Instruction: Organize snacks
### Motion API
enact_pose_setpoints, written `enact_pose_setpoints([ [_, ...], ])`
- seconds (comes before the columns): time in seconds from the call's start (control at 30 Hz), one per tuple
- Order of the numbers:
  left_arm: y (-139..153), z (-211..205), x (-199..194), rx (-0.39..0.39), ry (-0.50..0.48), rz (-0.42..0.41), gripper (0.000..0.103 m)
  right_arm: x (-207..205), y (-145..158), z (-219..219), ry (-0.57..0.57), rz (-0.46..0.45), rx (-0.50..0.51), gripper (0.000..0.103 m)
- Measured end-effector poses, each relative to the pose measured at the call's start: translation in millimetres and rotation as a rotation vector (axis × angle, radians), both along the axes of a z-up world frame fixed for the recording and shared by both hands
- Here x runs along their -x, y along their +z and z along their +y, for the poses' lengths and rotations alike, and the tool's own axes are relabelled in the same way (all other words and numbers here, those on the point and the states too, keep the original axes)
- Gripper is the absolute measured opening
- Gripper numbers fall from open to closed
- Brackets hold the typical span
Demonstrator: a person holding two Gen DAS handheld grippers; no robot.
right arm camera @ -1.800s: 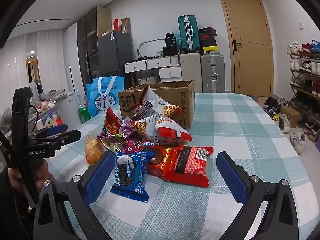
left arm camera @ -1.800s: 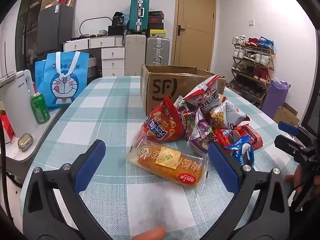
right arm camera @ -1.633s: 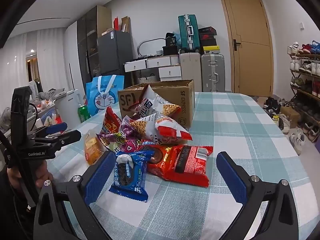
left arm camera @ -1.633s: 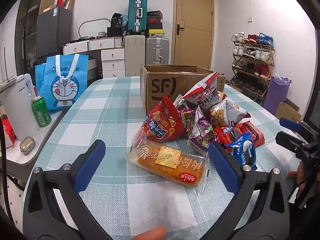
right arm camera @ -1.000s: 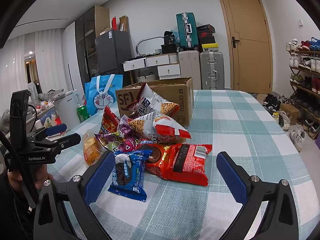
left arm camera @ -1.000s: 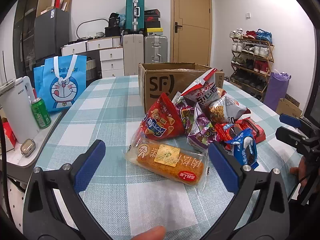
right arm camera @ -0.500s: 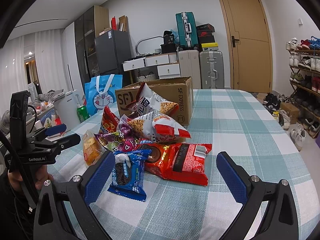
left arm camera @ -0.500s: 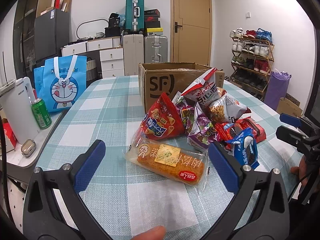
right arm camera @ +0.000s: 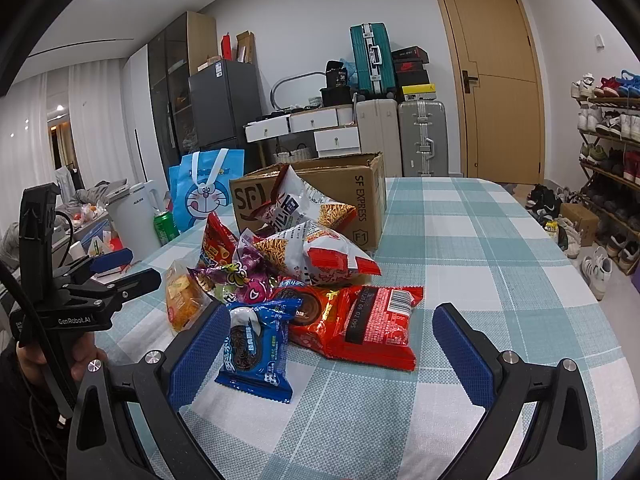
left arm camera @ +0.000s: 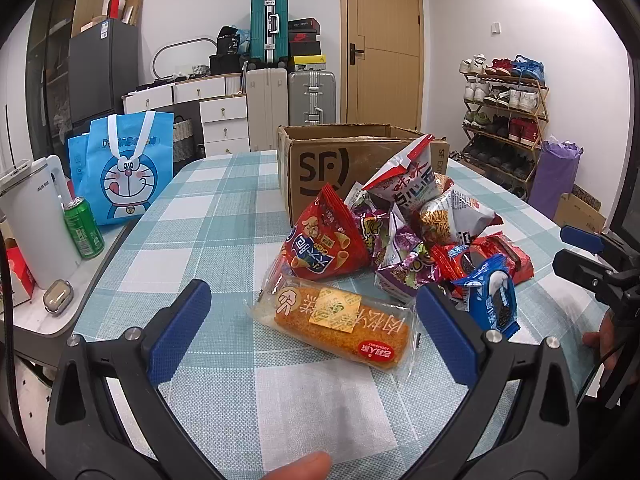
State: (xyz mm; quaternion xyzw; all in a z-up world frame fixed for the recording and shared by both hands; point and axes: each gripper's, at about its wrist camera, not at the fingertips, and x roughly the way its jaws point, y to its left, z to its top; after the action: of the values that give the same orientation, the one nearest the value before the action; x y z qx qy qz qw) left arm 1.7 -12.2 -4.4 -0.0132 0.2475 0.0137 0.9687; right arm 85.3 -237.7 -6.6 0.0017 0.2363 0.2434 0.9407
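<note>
1. Hovering low over the checked tablecloth (left arm camera: 208,208), left gripper (left arm camera: 310,324) spread wide, blue pads (left arm camera: 180,330) well apart, nothing held.
2. Lying between those pads, flat on the cloth: a clear-wrapped bread roll (left arm camera: 340,326) with a yellow label, touched by neither pad.
3. Heaped just behind the roll: a red cone-snack bag (left arm camera: 322,246), purple candy bags (left arm camera: 400,268), white-and-red chip bags (left arm camera: 408,180), and a blue cookie pack (left arm camera: 494,300) at the pile's right edge.
4. Standing behind the pile, touching it: an open cardboard box (left arm camera: 320,168) with "SF" printed on the side.
5. Hovering over the near side of the same pile, right gripper (right arm camera: 332,354) likewise wide open and gripping nothing.
6. Seen from the right wrist: blue cookie pack (right arm camera: 258,350) just beside the left-hand pad, whether touching cannot be told; red wrapped pack (right arm camera: 368,326) lying flat between the pads.
7. Resting higher on the heap, against the box (right arm camera: 360,200): chip bags (right arm camera: 316,256); bread roll (right arm camera: 182,296) at the far left of the pile.
8. Off the table's left edge: a blue cartoon tote bag (left arm camera: 124,168), a green can (left arm camera: 84,228), and a white kettle (left arm camera: 34,224) on a side surface.
9. Farther back: suitcases (left arm camera: 288,96) and a wooden door (left arm camera: 380,44).
</note>
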Motion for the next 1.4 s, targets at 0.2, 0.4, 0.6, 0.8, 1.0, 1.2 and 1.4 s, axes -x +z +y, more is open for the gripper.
enact_pose_setpoints([
  [0.2, 0, -1, 0, -0.002, 0.000, 0.001, 0.103, 0, 0, 0, 0.000, 0.001, 0.000, 0.103],
  [0.4, 0, -1, 0, -0.003, 0.001, 0.001, 0.103, 0, -1, 0, 0.000, 0.003, 0.000, 0.103],
  [0.6, 0, -1, 0, -0.005, 0.000, 0.001, 0.103, 0, -1, 0, 0.000, 0.004, -0.001, 0.103],
  [0.8, 0, -2, 0, -0.006, 0.001, 0.001, 0.103, 0, -1, 0, 0.000, 0.004, 0.001, 0.103],
  [1.0, -1, -3, -1, -0.005, 0.001, 0.001, 0.103, 0, -4, 3, -0.003, 0.001, 0.022, 0.103],
  [1.2, 0, -4, 0, -0.001, 0.000, 0.004, 0.103, 0, -2, 6, -0.006, 0.007, 0.047, 0.103],
  [1.4, 0, -4, 1, 0.002, 0.005, 0.010, 0.103, 0, 7, 7, -0.022, 0.015, 0.065, 0.103],
])
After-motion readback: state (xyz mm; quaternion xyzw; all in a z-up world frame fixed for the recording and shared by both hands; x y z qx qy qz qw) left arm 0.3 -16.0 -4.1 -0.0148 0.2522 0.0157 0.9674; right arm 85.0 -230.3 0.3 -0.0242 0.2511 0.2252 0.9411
